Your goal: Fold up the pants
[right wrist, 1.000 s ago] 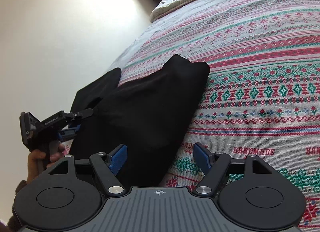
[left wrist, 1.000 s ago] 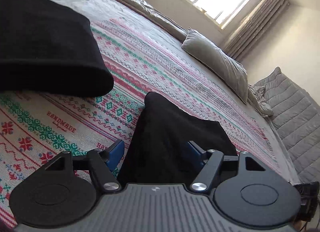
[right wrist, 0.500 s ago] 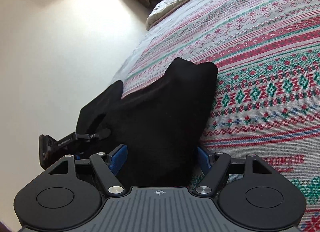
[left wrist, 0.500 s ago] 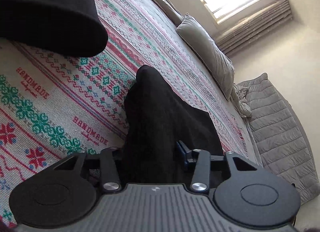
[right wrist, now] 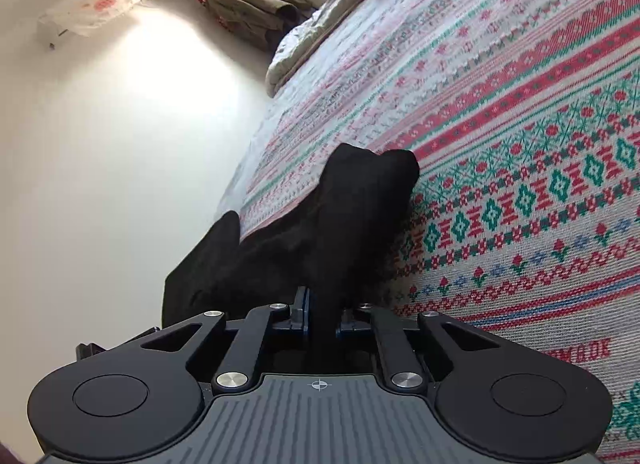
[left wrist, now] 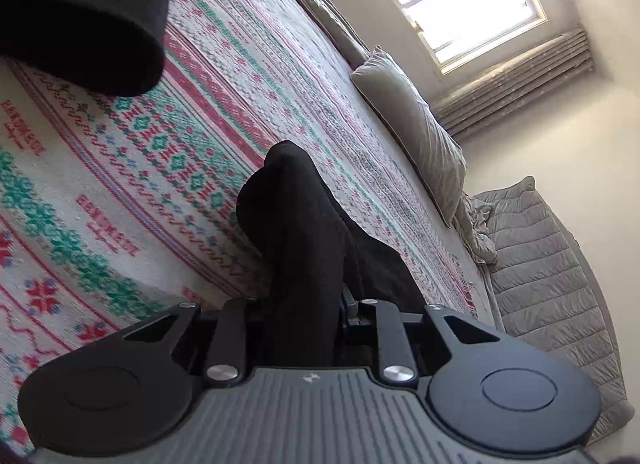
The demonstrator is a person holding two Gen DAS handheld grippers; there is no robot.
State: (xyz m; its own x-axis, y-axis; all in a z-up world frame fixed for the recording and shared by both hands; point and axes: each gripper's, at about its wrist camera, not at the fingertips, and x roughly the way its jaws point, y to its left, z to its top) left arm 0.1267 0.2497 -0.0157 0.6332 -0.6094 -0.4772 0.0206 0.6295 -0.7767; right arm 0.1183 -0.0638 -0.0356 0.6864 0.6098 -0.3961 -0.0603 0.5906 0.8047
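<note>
Pants (left wrist: 304,248), black, bunched at my near edge of the bed (left wrist: 224,76), their long axis running away from me toward the pillow (left wrist: 416,132). My left hand-held gripper (left wrist: 306,304) is closing on a ridge of the cloth; my right hand-held gripper (right wrist: 322,316) is closing on another fold, pads pressing it.

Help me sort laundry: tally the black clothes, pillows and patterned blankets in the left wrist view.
Black clothes: 2 (pants, folded pile)
Pillows: 1 (grey pillow)
Patterned blankets: 1 (bedspread)
Total: 4
</note>
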